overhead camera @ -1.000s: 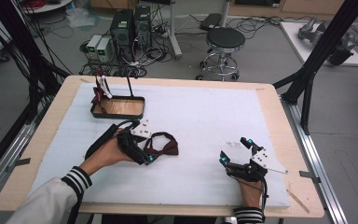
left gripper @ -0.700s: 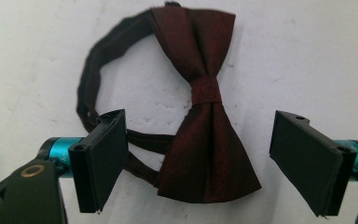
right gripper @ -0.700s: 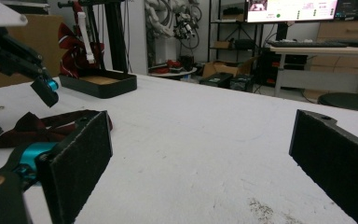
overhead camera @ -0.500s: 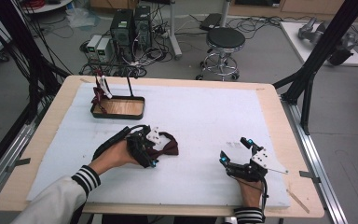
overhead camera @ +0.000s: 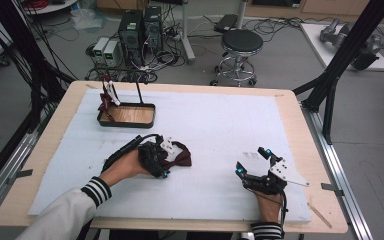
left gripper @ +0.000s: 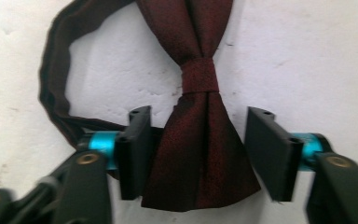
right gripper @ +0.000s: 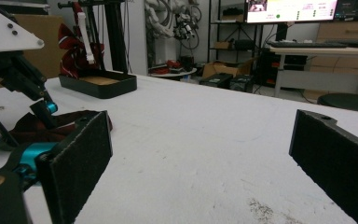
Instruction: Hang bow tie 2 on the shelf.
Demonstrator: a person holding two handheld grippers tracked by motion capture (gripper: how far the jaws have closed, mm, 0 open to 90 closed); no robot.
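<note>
the left gripper sits over a dark red bow tie lying flat on the white table cover, left of centre near the person. its jaws have just been closing and straddle one wing of the tie; the left pad touches the cloth, the right stands apart. the right gripper, near right, rests spread wide with nothing between its jaws. no writing can be read.
</note>
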